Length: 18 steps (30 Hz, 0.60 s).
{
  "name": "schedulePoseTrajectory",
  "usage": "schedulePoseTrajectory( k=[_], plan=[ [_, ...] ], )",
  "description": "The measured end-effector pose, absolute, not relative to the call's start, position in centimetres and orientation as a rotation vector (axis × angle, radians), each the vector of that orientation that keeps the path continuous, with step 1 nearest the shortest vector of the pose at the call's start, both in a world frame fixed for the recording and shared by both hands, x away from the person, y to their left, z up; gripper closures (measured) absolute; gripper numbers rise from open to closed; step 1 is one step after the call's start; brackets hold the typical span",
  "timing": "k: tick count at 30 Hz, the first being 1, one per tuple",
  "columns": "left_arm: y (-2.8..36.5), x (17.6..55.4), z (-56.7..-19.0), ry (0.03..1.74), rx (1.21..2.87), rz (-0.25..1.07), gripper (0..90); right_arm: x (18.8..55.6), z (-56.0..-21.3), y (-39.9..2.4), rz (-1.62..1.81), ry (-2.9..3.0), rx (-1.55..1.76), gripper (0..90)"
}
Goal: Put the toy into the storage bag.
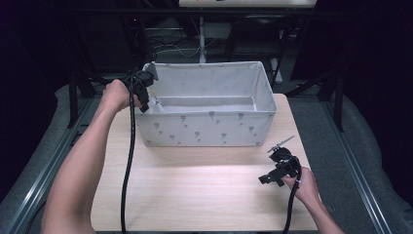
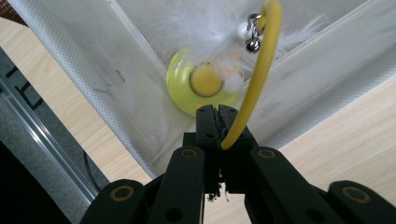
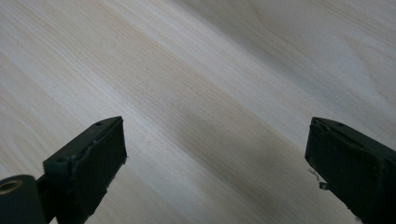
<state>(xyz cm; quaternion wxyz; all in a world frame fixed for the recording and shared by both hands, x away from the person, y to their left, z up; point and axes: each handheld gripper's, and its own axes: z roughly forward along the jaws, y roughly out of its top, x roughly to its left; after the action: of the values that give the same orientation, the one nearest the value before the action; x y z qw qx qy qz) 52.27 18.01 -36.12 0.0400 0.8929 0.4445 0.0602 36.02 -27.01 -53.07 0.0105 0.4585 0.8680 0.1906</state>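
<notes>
- We see the wooden table [image 1: 204, 195], bare beneath the right gripper.
- On its far half stands the white fabric bin [image 1: 209, 127], whose near-left corner wall rises close beside our left gripper.
- Our right gripper [image 3: 215, 172] hovers low over the wood, well apart from the bin, jaws spread wide, holding nothing.
- Our left gripper [image 2: 215, 112] is clamped on the yellow wand [image 2: 256, 79] at the bin's corner.
- The wand's white feathers [image 2: 205, 28] and small bell [image 2: 253, 45] hang over a yellow disc [image 2: 198, 84] inside the bin.
</notes>
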Motion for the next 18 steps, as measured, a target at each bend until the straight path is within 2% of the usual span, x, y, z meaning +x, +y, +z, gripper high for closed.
schedulePoseTrajectory(
  k=[14,16,18],
  plan=[
    [18.17,52.49,-36.94,1.376,2.741,0.16,87.2,35.94,-53.2,-26.95,0.622,2.687,1.457,4.8],
    [18.25,52.47,-36.72,1.38,2.732,0.171,84.9,35.99,-53.13,-26.98,0.616,2.704,1.445,4.8],
    [18.35,52.42,-36.28,1.382,2.716,0.184,78.3,36.03,-53.08,-27.05,0.602,2.713,1.434,4.8]
  ],
)
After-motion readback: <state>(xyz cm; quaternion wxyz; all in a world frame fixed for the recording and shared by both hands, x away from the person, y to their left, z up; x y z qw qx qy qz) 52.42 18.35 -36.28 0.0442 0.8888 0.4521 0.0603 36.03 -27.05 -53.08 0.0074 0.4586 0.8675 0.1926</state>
